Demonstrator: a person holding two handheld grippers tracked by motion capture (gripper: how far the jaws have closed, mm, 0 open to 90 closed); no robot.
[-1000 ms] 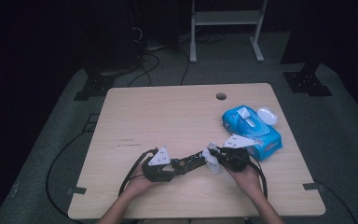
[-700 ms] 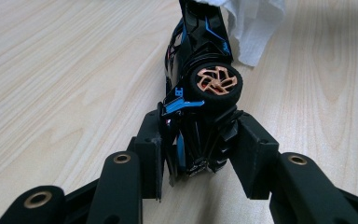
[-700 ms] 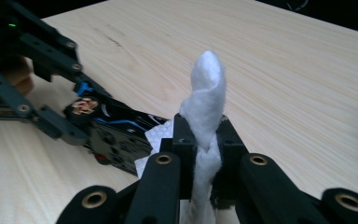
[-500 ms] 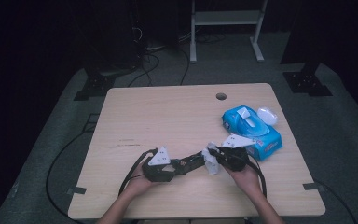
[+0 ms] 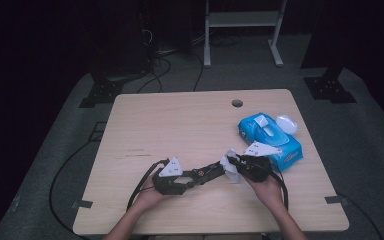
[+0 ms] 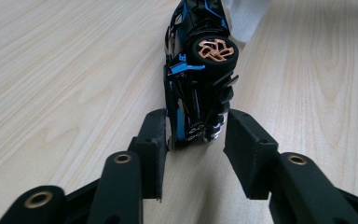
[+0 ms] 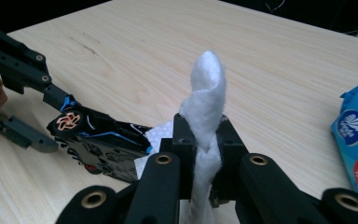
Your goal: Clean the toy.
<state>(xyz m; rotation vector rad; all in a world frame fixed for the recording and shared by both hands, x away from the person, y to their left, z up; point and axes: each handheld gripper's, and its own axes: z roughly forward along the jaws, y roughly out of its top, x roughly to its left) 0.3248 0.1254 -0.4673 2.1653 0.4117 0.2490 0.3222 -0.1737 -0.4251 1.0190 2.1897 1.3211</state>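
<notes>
A black toy car (image 6: 198,70) with blue trim and orange wheels lies on its side on the wooden table (image 5: 180,125). My left gripper (image 6: 193,140) is shut on its rear end, one pad on each side. In the high view the car (image 5: 211,172) stretches from the left gripper (image 5: 198,176) towards the right gripper (image 5: 233,163). My right gripper (image 7: 200,135) is shut on a twisted white tissue (image 7: 206,93) that stands up between its pads. The tissue's lower part lies against the car's front (image 7: 98,140).
A blue pack of wipes (image 5: 270,140) lies right of the right hand, near the table's right edge, with a white cap-like piece (image 5: 286,124) behind it. A round cable hole (image 5: 237,103) is at the table's far side. Cables trail off the near-left edge.
</notes>
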